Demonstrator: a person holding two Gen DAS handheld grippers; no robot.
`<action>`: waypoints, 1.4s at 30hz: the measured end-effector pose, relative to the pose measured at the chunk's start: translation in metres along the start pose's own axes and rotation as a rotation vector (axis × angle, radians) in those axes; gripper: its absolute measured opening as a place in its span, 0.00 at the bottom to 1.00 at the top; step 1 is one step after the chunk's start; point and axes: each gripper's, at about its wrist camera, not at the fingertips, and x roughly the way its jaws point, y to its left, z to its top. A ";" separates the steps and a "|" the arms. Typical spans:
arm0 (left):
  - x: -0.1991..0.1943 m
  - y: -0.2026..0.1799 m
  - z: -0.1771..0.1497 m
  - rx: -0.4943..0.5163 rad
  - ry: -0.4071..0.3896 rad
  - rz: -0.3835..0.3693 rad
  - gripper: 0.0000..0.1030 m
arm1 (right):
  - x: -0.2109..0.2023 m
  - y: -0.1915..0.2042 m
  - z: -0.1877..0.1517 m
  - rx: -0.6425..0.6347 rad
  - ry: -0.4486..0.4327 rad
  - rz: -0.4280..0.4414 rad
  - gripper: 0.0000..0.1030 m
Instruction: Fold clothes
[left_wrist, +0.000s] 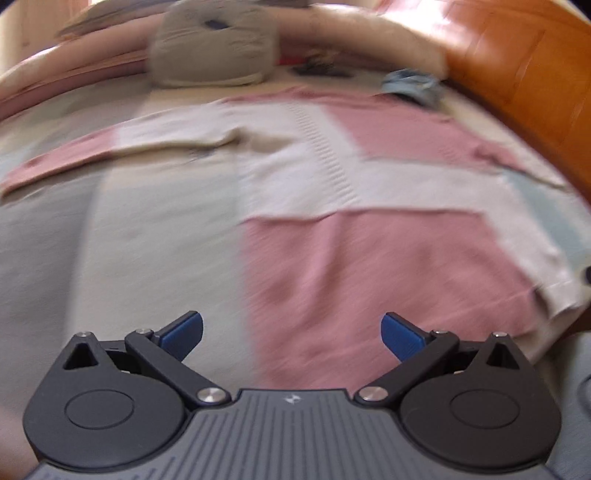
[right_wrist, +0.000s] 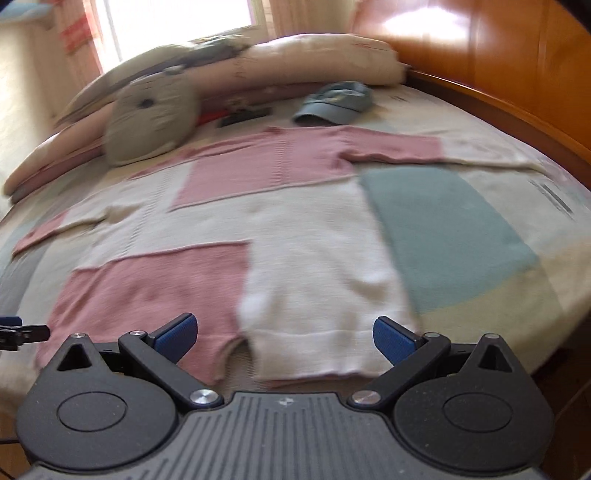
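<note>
R gripper (right_wrist: 282, 334): nearest; jaws wide apart, nothing between; hangs just above the hem, prob. lined up for a hem grab.
L gripper (left_wrist: 291, 334): jaws also spread, empty; over the pink lower panel, w/ its tip visible at far left edge of the right wrist view, so both sit at the hem end.
Sweater (right_wrist: 295, 236): pink/cream block knit, laid flat front-up on the bed, hem toward the grippers, neck away; spread out so fold lines can be set. No fold made yet, by the look of it.
Sleeves: out to both sides; right one (right_wrist: 424, 149) runs straight toward the headboard side, left one (right_wrist: 48, 230) angled down.
Bedspread (right_wrist: 450, 229): flat work surface; teal/cream patches.
Cap (right_wrist: 338, 99): blue, beyond the collar, apart from sweater.
Plush cushion (right_wrist: 151, 118): grey, leaning on the pillows (right_wrist: 314, 61), clear of the work area.
Headboard (right_wrist: 498, 55): wood, farthest.
</note>
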 end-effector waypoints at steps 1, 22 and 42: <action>0.006 -0.007 0.006 0.020 -0.008 -0.012 0.99 | 0.002 -0.004 0.001 0.009 0.000 -0.004 1.00; 0.053 -0.045 0.012 0.098 0.040 -0.013 0.99 | 0.088 -0.034 0.014 -0.045 0.013 -0.002 1.00; 0.059 -0.058 0.012 0.122 0.066 -0.021 0.99 | 0.069 -0.025 0.022 0.015 0.032 0.086 1.00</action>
